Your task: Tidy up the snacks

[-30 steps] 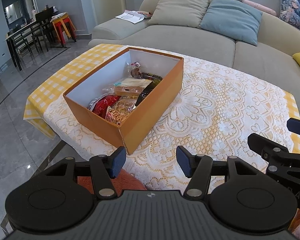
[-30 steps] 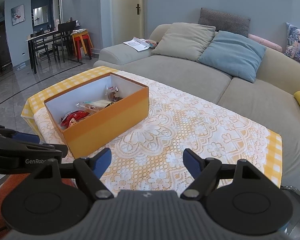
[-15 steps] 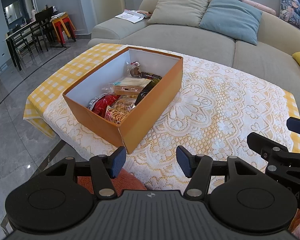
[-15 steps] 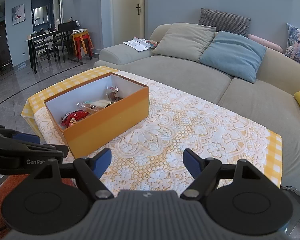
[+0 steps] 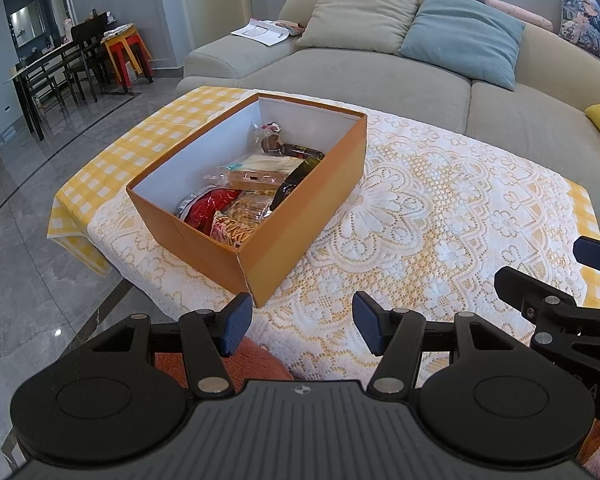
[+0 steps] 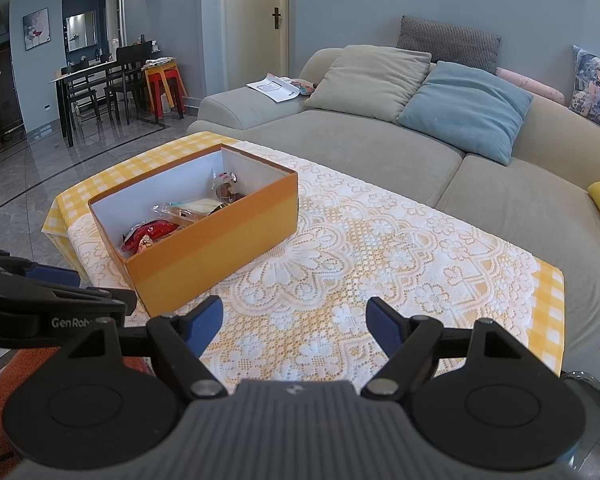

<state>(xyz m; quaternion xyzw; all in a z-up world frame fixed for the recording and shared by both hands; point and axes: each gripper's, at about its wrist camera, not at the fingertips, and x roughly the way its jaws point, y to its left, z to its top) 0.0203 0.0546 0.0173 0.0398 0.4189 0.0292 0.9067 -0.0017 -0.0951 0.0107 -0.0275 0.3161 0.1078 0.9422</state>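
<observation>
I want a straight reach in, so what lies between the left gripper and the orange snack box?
Only bare lace tablecloth lies between the open left gripper and the near corner of the orange box, as the left wrist view shows.

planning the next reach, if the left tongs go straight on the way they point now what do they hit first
Probably the lace cloth on the table: the open left tongs aim at bare cloth just right of the box, whose near corner sits beside the left pad. Depth is unclear; a slight drift left would clip that corner.
</observation>
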